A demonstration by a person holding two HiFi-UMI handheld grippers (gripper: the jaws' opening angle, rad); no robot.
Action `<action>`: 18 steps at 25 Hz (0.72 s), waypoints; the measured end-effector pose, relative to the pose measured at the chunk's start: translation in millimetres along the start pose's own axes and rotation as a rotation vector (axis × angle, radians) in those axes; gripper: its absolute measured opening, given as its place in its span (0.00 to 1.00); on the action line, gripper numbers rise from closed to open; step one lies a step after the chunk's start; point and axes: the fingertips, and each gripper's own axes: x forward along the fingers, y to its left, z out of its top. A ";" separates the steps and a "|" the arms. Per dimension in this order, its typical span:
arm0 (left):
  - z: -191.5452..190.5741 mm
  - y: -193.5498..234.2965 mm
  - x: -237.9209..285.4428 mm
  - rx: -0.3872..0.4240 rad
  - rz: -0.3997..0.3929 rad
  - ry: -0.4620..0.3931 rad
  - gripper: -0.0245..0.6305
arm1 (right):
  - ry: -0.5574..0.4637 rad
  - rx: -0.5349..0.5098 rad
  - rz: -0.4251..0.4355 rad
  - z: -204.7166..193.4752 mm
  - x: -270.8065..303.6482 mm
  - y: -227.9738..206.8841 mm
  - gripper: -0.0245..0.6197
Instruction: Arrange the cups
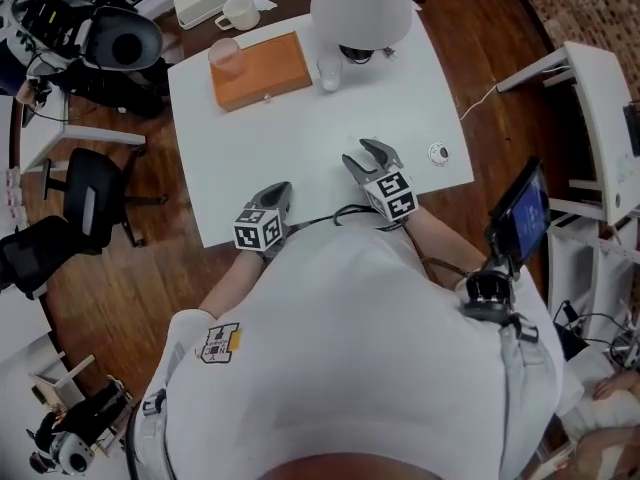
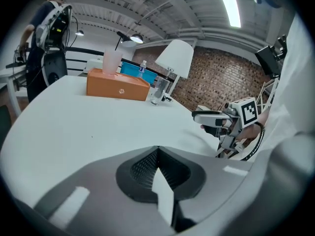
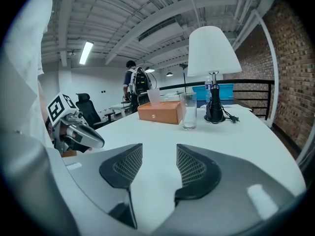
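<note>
**A:** What are the claws doing?

**B:** The left claw [image 2: 157, 154] is clenched, its pads pressed together with nothing in them. The right claw [image 3: 158, 154] is released. Its jaws stand apart, and only the bare white surface [image 1: 300, 158] shows between them.

**A:** Where do they sit?

**B:** Side by side at the near edge of the surface, close to the person. Both point toward the far side, and the right one reaches a little further in.

**A:** And the cups?

**B:** They are at the far end, well apart from both claws. A clear glass cup [image 1: 329, 72] stands upright on the surface, just beside the right end of an orange box [image 1: 262, 71]. A pink translucent cup [image 1: 226, 56] stands upright on top of that box, toward its left end.

**A:** Anything else around them?

**B:** A white lamp [image 1: 360, 3] stands just behind the glass cup. A small round thing [image 1: 439, 153] lies near the right edge. A white mug [image 1: 238, 12] sits beyond the box.
</note>
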 end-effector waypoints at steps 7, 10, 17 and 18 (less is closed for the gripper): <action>-2.2 -2.2 0.6 -0.011 0.003 -0.009 0.04 | -0.007 -0.005 -0.006 1.2 1.1 -4.2 0.37; -2.8 -2.5 0.6 -0.010 0.007 -0.010 0.04 | -0.006 -0.003 -0.012 0.7 1.3 -7.5 0.37; -11.3 -6.7 -0.7 -0.007 0.026 -0.005 0.04 | 0.005 -0.038 -0.029 -3.6 4.9 -25.4 0.37; -12.9 -8.3 -2.9 -0.007 0.031 -0.005 0.04 | 0.009 -0.059 -0.033 -1.1 6.0 -30.7 0.39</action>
